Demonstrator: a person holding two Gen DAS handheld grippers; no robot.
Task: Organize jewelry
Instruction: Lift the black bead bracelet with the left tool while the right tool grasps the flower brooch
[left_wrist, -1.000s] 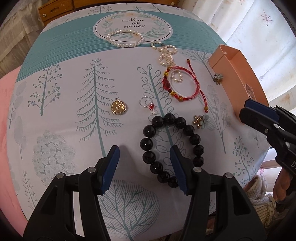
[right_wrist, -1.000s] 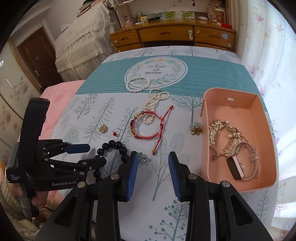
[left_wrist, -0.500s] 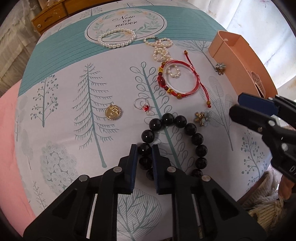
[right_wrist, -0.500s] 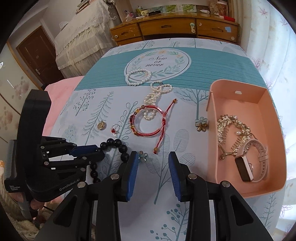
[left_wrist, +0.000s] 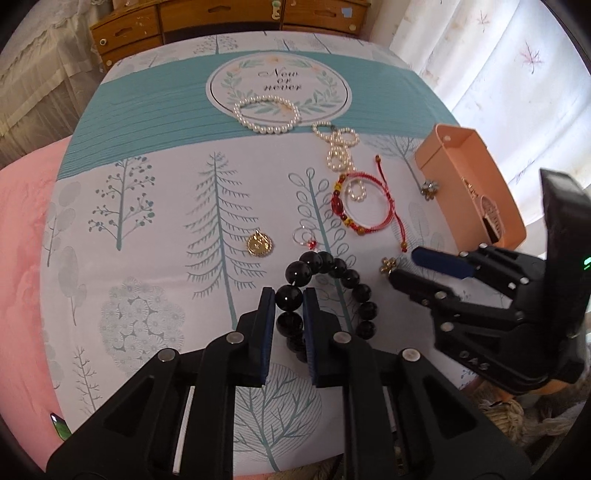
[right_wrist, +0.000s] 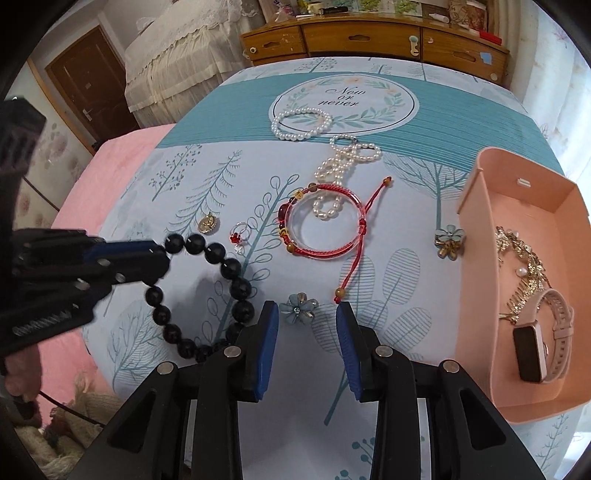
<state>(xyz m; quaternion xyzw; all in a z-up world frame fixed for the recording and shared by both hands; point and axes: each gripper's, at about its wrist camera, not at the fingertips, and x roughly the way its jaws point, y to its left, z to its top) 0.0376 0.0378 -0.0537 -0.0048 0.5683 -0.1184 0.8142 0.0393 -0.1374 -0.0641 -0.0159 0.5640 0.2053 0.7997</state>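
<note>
My left gripper (left_wrist: 289, 301) is shut on the black bead bracelet (left_wrist: 334, 271) and holds it just above the tablecloth; from the right wrist view the bracelet (right_wrist: 236, 288) hangs from the left gripper (right_wrist: 162, 254). My right gripper (right_wrist: 306, 321) is open and empty over the cloth, next to a small blue flower brooch (right_wrist: 298, 308). The pink tray (right_wrist: 476, 258) at the right holds a gold chain (right_wrist: 524, 258) and a pink watch (right_wrist: 543, 339).
On the tablecloth lie a pearl bracelet (left_wrist: 266, 113), a pearl strand (left_wrist: 338, 146), a red cord bracelet (left_wrist: 364, 205), a gold pendant (left_wrist: 259, 243), a small red-stone ring (left_wrist: 306, 238) and a second flower brooch (right_wrist: 448, 242). A wooden dresser (right_wrist: 373, 37) stands behind.
My left gripper went from open around the black bracelet to shut on its beads, then lifted it a little. The right gripper stayed open and shifted slightly.
</note>
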